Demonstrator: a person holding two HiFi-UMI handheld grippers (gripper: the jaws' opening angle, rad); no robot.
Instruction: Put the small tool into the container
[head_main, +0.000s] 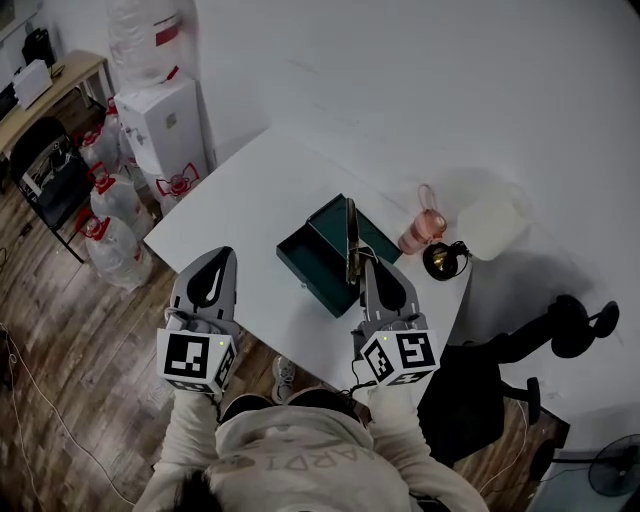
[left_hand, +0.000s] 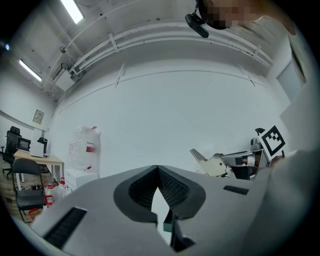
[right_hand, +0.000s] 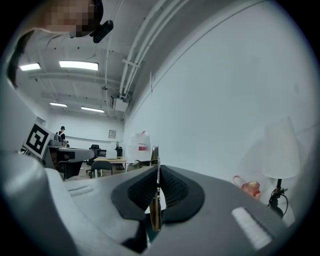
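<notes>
one: two jaws pressed together on the right gripper (right_hand: 158, 172), and between the pads a slim brass-coloured tool (right_hand: 155, 212) is pinched flat, its thin end poking out past the tips.

two: how does that look from the head view?

one: right gripper (head_main: 366, 265) points away from the person, and the tool (head_main: 351, 235) runs on from its tips across the dark green container (head_main: 303, 265). that box lies open on the white table (head_main: 240, 200), lid (head_main: 330, 220) flipped back on the far side.

two: anything in the box?

one: only its dark green floor shows in the part of the tray i can see. the near right corner is covered by the gripper, so that bit is hidden. whether the tool's far end touches the box or hangs above it, i can't tell from up here.

two: and the other hand?

one: left gripper (left_hand: 158, 170) has its tips touching, with nothing between the pads. in the head view, left gripper (head_main: 226, 256) hangs over the table's near edge, well apart from the container.

two: what's beyond the box?

one: pink bottle (head_main: 424, 225) just beside its far right corner, then a white lamp (head_main: 490, 225) with a dark base and cable near the table's right edge. the cable's run is too small to follow.
</notes>
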